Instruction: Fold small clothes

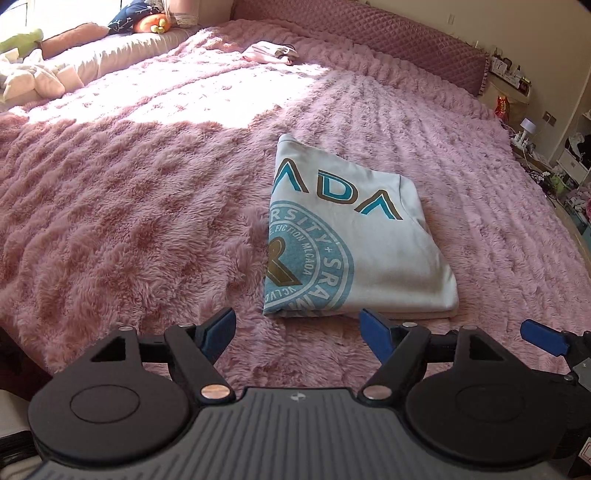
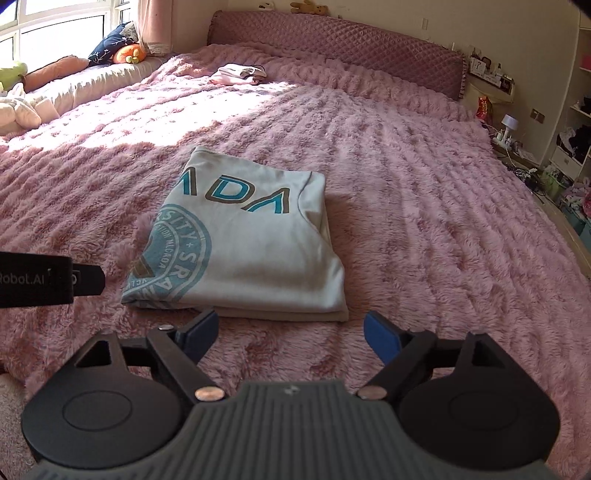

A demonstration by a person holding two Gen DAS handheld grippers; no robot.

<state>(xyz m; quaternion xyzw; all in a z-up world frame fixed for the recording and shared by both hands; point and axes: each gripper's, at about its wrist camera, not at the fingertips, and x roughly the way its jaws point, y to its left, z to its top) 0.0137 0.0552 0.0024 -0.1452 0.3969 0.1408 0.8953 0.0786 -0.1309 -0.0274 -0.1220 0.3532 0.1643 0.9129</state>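
Folded shirt (image 2: 251,254): soft matt cloth, showing a flat teal and brown print.
Bed blanket (image 2: 424,206): long-pile pink plush, lying shaggy and ridged.
Headboard (image 2: 332,35): quilted matt fabric, mauve.
Left tool (image 1: 297,330): matt black plastic, ribbed grey body, shiny metal pins.
Right tool (image 2: 290,330): looking the same, with blue matt finger pads (image 2: 382,338).

Big fluffy pink blanket (image 2: 406,184) covers the whole bed ahead of the claw, with a quilted mauve headboard (image 2: 332,40) way off at the far end. Up ahead and to the left there's an orange plush (image 2: 129,54) next to a navy floral pillow (image 2: 107,46) by the window, and cluttered shelves (image 2: 576,140) sit off to the right.
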